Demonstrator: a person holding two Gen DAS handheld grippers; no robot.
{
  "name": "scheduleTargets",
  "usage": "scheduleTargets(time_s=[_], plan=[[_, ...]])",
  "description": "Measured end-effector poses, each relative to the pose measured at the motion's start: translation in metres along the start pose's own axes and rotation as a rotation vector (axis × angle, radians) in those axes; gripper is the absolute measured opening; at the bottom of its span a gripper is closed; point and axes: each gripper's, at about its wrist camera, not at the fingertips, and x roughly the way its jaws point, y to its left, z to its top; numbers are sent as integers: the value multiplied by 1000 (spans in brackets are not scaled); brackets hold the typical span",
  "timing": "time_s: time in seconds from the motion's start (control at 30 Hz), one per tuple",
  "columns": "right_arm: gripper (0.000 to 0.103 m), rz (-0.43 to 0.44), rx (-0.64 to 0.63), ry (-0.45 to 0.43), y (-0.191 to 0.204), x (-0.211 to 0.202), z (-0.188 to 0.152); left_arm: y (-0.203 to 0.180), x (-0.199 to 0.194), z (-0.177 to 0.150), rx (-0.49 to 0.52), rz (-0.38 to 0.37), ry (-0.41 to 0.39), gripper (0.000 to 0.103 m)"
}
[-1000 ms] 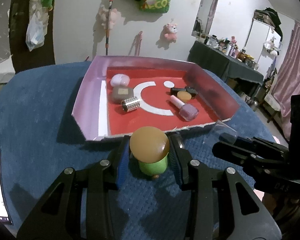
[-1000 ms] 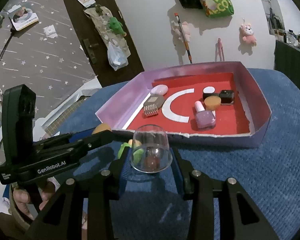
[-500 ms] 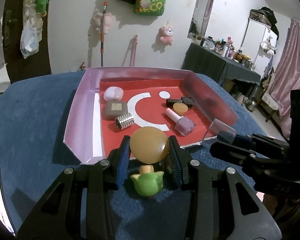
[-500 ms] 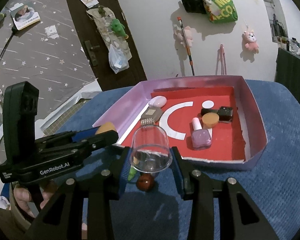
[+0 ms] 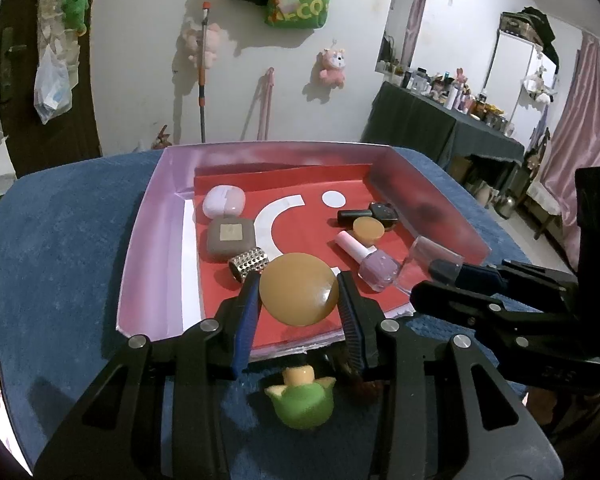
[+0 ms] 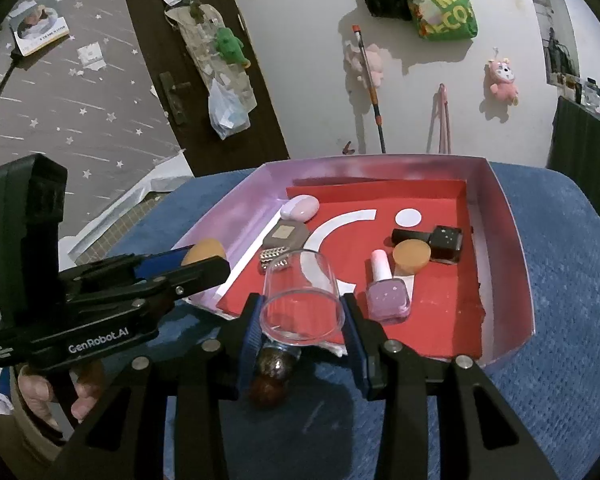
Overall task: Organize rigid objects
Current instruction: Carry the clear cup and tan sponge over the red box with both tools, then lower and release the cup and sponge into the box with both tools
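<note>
- While both grippers hung over the tray's near edge, the left gripper was closed on a tan cap, blue pads touching its sides.
- The right gripper was clamped on a clear cup the same way — lifted above the cloth.
- A green figure and a brown ball lay on the cloth below them, outside the tray.
- Inside the tray sat a pink case, grey compact, studded roller, lilac polish and black polish — a tan disc just beside the black one.
</note>
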Motion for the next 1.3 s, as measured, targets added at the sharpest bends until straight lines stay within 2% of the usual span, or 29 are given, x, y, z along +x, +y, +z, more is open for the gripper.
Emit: scheduleTargets(time_s=[0.77,1.3], plan=[[42,-9,18,154,-20,56,12,15,54,-2,-33,-12,135,36],[42,-16,11,217,-26,84,10,22,81,-5,-45,1,202,36]])
